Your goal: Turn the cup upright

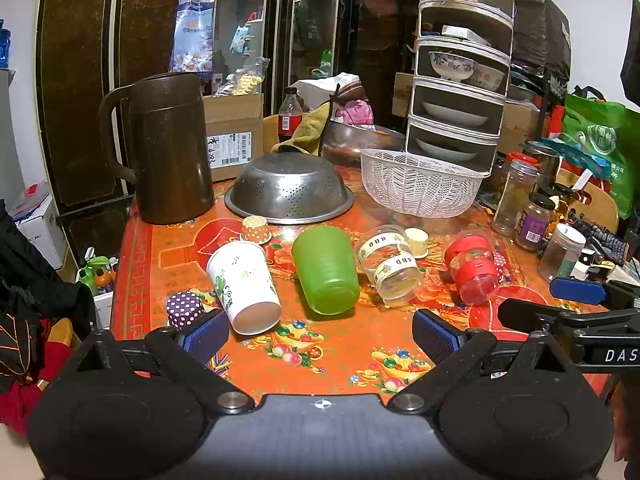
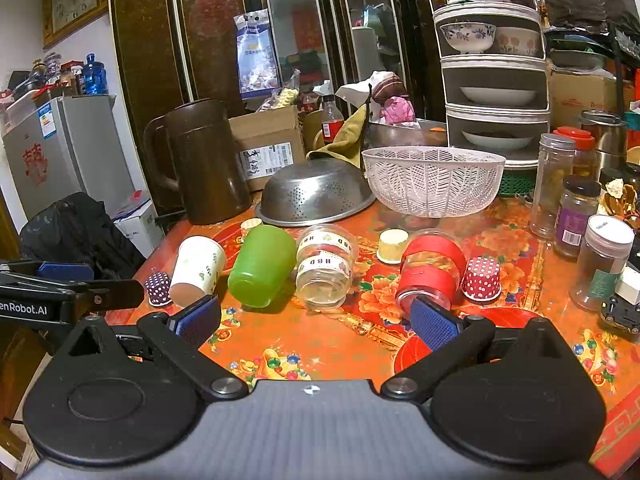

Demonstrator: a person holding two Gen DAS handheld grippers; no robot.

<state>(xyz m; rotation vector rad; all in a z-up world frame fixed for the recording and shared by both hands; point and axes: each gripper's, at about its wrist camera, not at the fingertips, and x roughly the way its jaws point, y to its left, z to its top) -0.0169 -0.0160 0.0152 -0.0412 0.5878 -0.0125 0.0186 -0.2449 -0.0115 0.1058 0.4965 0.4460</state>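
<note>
Several cups lie on their sides in a row on the orange table: a white paper cup [image 1: 244, 286] [image 2: 197, 266], a green plastic cup [image 1: 325, 270] [image 2: 262, 266], a clear cup with HBD tape [image 1: 390, 266] [image 2: 326, 266] and a clear cup with red bands [image 1: 474, 268] [image 2: 430, 272]. My left gripper [image 1: 320, 338] is open and empty, just short of the white and green cups. My right gripper [image 2: 316, 322] is open and empty, in front of the clear cups; its right pad overlaps the red-banded cup's mouth in the view.
Small baking cups stand around the row: purple dotted [image 1: 185, 309], orange dotted [image 1: 255, 229], yellow [image 2: 394, 245], red dotted [image 2: 482, 278]. Behind are a brown jug [image 1: 170, 148], an upturned steel colander [image 1: 290, 188], a white basket [image 1: 420, 182]; jars [image 2: 580, 216] stand at the right.
</note>
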